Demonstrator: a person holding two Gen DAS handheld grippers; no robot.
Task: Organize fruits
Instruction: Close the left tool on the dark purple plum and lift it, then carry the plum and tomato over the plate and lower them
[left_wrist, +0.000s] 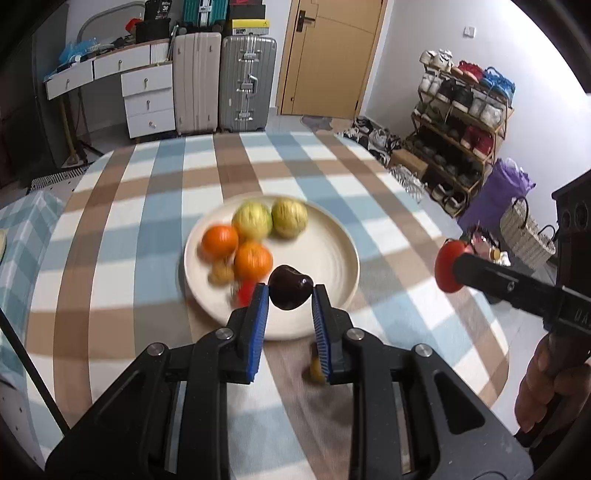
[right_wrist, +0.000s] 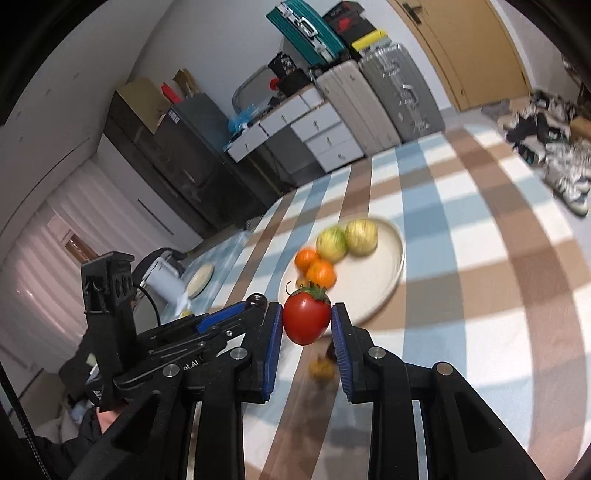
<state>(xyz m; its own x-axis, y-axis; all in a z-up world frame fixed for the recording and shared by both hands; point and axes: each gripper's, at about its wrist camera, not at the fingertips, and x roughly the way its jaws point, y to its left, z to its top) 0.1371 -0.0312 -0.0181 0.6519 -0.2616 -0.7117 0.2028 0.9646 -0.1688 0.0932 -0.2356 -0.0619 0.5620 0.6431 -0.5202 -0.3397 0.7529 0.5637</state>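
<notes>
Left gripper (left_wrist: 290, 295) clamps a dark cherry (left_wrist: 290, 291), right gripper (right_wrist: 306, 323) pinches a tomato (right_wrist: 306, 319), both carrying toward the plate (left_wrist: 332, 258); release comes next

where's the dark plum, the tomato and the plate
dark plum (left_wrist: 290, 291): left wrist view, middle of its glossy skin.
tomato (right_wrist: 306, 319): right wrist view, centre of the red body.
plate (left_wrist: 325, 251): left wrist view, bare patch of its inner surface.

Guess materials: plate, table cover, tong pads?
Plate: likely glazed ceramic, cream, soft sheen, raised rim. Table cover: woven cloth by look, matte blue-brown-white check. Pads on left tongs: probably rubber or ribbed plastic, blue, fine ridges.
</notes>
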